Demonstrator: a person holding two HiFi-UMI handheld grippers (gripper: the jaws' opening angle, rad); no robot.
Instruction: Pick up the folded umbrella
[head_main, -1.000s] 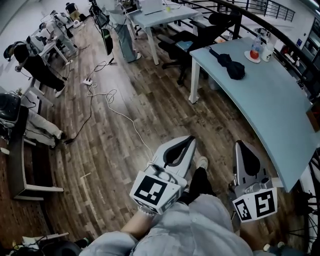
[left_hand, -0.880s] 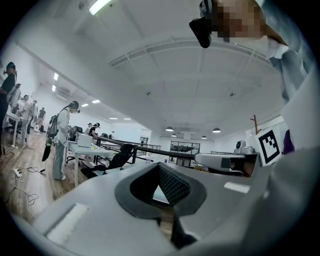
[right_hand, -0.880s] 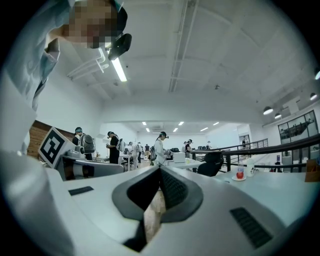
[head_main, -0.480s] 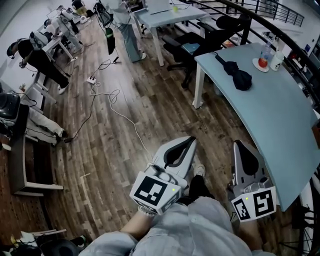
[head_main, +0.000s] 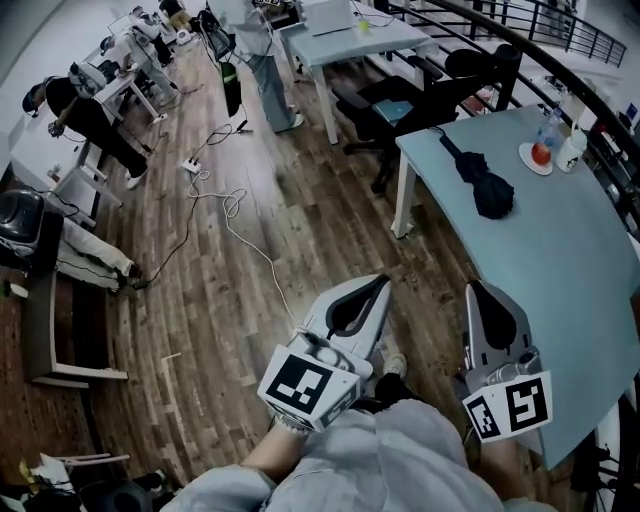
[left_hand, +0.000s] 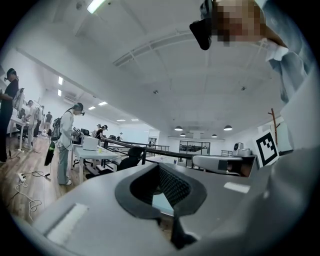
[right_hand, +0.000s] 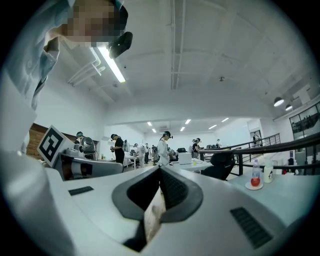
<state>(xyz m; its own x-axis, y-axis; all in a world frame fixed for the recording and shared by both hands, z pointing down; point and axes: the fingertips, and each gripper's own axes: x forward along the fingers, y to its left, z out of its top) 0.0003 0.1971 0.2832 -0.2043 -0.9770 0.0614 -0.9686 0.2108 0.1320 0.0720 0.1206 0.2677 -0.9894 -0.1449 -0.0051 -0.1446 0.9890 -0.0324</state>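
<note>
The wooden floor fills most of the head view, with the pale curved bench at its right. The left claw and right claw point level, jaws together and empty. The umbrella, black and folded, lies on the bench's far end, well apart from both claws and near a bottle.

**Hidden, cut-off and unresolved items**
The bench was cut off by the right edge of the head view, so its full outline could not be established. The hand holding the right claw was hidden behind that claw's marker cube. The label on the bottle was too small to read. The thin handle end of the folded umbrella could not be resolved.
</note>
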